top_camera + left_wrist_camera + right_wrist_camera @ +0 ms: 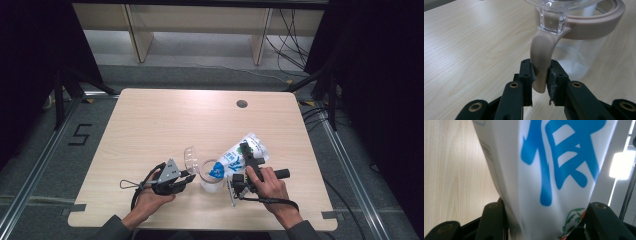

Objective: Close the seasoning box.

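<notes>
A clear jar (pixel 211 176) with a beige rim (pixel 596 22) stands near the table's front middle, its clear lid (pixel 190 159) swung open to the left. My left gripper (pixel 189 178) comes in from the left, shut on the jar's beige tab (pixel 541 62), which sits pinched between the pads (pixel 553 80). A white bag (pixel 239 156) with blue print is tilted down to the left, its lower end over the jar's mouth. My right gripper (pixel 248 153) is shut on the bag (pixel 549 170), the jaws pressing its sides (pixel 544 220).
The light wooden table (pixel 165 120) has a round cable hole (pixel 242 104) at the back right. Its front edge runs just below both hands. Wooden furniture legs (pixel 142 37) and cables lie on the floor beyond the table.
</notes>
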The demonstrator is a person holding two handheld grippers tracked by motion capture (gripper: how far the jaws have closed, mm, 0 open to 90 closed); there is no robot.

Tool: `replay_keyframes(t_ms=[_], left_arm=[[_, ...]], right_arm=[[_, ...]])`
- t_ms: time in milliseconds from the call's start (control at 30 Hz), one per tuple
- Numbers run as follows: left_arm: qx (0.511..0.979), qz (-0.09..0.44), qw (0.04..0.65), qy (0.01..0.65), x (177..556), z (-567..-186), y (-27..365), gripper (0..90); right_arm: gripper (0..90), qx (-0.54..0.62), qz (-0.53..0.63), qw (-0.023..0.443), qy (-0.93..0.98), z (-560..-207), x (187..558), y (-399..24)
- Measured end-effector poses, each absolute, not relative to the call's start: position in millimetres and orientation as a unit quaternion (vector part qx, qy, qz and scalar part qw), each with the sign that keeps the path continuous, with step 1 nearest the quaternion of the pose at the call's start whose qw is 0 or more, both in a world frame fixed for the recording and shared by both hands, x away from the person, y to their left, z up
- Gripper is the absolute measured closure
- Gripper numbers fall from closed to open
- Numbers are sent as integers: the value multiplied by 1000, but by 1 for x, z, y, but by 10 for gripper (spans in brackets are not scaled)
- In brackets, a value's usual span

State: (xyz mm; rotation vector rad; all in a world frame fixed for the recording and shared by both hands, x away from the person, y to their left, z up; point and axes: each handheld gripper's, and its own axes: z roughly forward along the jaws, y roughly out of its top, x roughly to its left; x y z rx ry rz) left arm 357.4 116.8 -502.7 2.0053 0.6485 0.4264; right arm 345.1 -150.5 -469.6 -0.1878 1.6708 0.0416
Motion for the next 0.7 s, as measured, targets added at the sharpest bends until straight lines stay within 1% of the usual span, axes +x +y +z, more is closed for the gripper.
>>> replay_keyframes(t_ms=[167,233,267,700], left_arm=[[820,174,477,266,357,-503,117,748],[822,176,473,264,358,-502,117,747],[820,175,476,267,357,-503,117,747],[821,175,475,265,357,-503,117,747]], right_arm=[[528,-85,20,668,739,-469,345,-150],[529,-106,12,671,733,-466,346,-149],[530,-83,24,670,738,-469,345,-150],[534,-85,17,669,738,-469,345,-150]])
